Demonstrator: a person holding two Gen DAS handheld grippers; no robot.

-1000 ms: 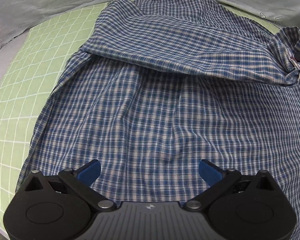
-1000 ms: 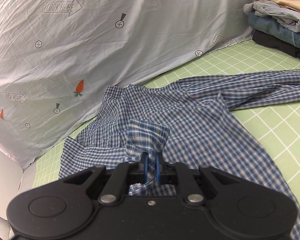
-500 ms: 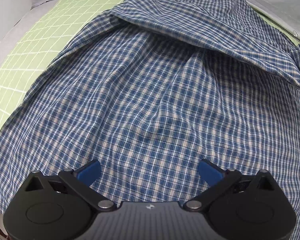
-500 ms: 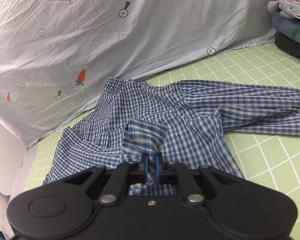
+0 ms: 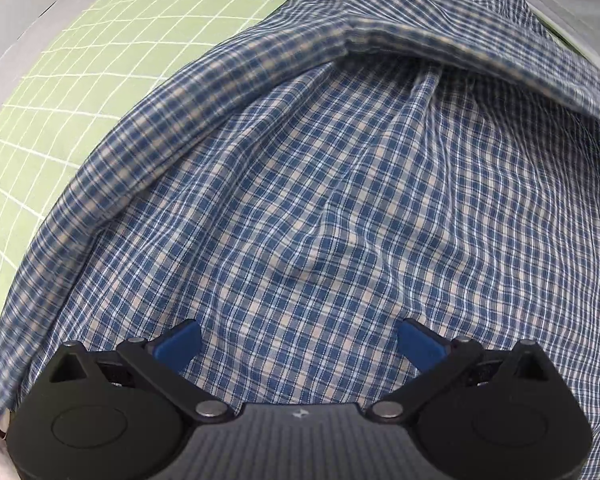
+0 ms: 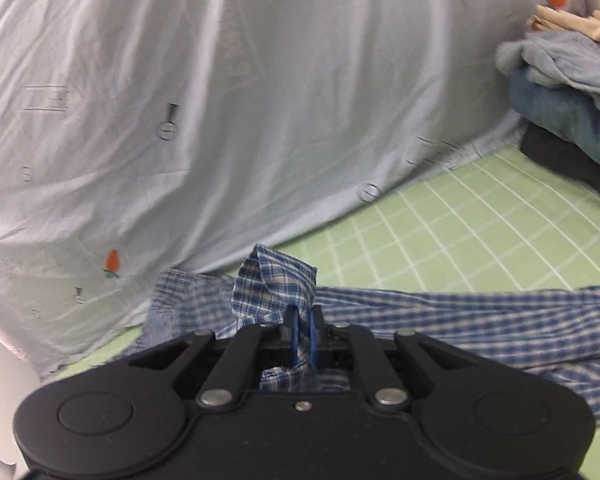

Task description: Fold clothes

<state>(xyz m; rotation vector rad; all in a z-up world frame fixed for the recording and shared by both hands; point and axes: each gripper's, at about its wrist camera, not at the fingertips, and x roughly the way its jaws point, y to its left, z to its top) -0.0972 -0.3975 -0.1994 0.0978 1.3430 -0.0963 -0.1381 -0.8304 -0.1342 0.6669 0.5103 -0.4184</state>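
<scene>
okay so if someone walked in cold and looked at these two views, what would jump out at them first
The blue plaid shirt, spread over the green grid mat and filling the left wrist view under the open left gripper. In the right wrist view, the right gripper is shut on a pinch of that shirt, before a carrot-print sheet and stacked folded clothes at right.

No readable words anywhere. On the pale printed sheet (image 6: 260, 100) hung behind the green grid mat: boxed lettering, twice, smeared past reading by blur; small circled minus signs, one with a dark wedge above it; orange carrot prints. On the black body of the left tool (image 5: 298, 344): a tiny pale emblem at centre, too small to make out. Nothing legible on the plaid shirt or the stacked clothes.
</scene>
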